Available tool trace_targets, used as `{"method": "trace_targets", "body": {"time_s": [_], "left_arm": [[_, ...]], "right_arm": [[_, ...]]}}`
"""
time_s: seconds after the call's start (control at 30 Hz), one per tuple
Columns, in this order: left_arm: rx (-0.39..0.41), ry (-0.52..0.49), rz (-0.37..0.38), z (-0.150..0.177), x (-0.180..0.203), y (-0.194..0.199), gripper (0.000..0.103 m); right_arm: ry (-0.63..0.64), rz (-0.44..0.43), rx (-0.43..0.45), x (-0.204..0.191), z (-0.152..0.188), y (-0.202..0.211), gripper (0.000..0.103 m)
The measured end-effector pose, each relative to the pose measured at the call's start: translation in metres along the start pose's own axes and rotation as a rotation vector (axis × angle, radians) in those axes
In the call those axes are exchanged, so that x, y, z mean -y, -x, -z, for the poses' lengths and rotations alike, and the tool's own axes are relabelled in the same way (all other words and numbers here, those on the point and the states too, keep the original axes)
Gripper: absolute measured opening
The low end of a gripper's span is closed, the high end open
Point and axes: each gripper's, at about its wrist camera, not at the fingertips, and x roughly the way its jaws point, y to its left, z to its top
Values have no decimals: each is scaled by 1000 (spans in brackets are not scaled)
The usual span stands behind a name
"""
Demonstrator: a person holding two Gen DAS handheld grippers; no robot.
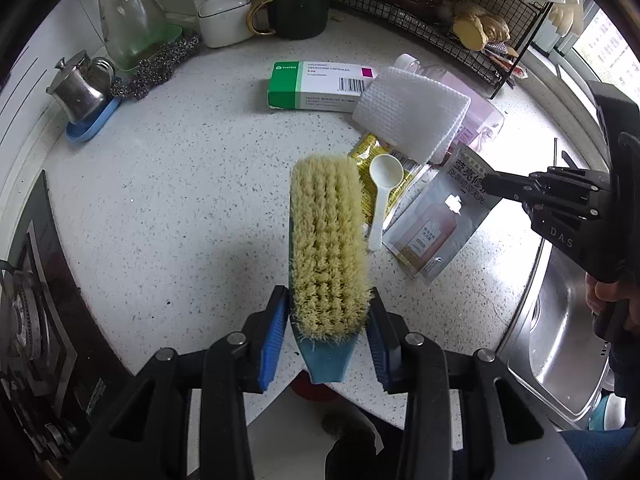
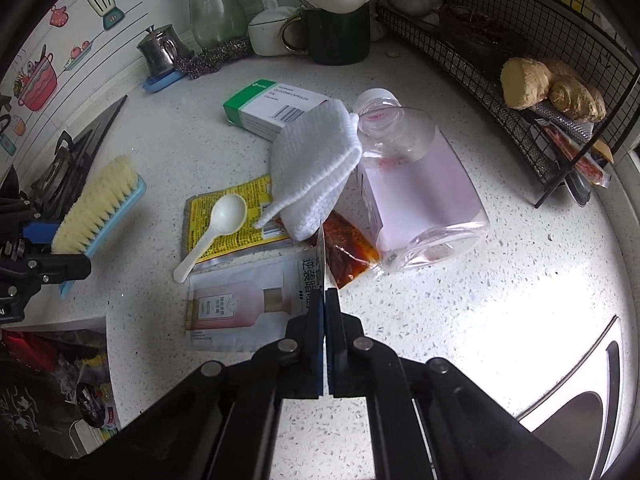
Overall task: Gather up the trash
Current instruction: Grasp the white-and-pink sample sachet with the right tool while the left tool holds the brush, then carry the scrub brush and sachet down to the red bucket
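Observation:
My left gripper (image 1: 328,320) is shut on the blue-backed scrub brush (image 1: 326,244), bristles up, above the counter; the brush also shows in the right wrist view (image 2: 98,204). My right gripper (image 2: 323,300) is shut on the edge of a grey sachet with a pink bottle print (image 2: 240,300), also seen in the left wrist view (image 1: 436,216). A pile lies beyond: a yellow packet (image 2: 232,216) with a white plastic spoon (image 2: 218,222), a white folded cloth (image 2: 312,168), a red sauce packet (image 2: 348,252), a clear plastic bottle (image 2: 416,184), and a green-white medicine box (image 2: 272,108).
A black wire rack with ginger (image 2: 552,88) stands at the right. A dark mug of utensils (image 2: 340,32), white sugar pot (image 2: 268,28), steel pot (image 2: 160,50) and scourers line the back wall. The sink (image 1: 568,340) lies right, the hob (image 1: 28,320) left. A trash bin (image 2: 56,380) sits below the counter edge.

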Motion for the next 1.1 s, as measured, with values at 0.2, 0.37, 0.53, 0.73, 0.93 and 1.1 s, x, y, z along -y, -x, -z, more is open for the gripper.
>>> {"method": "trace_targets", "body": {"time_s": [0.2, 0.37, 0.53, 0.73, 0.93, 1.1], "left_arm": [[32, 3, 9, 22, -4, 22, 35], [75, -4, 16, 47, -8, 46, 35], [121, -16, 24, 86, -16, 75, 35], [144, -11, 26, 147, -31, 103, 35], [163, 21, 20, 206, -44, 126, 35], [170, 50, 18, 250, -52, 137, 35]], "right_arm": [[24, 18, 26, -17, 7, 26, 0], [29, 33, 50, -37, 22, 50, 0], [36, 44, 87, -68, 44, 80, 0], [60, 57, 130, -120, 68, 113, 0], [101, 42, 152, -176, 95, 132, 0], [153, 15, 149, -221, 120, 133, 0]]}}
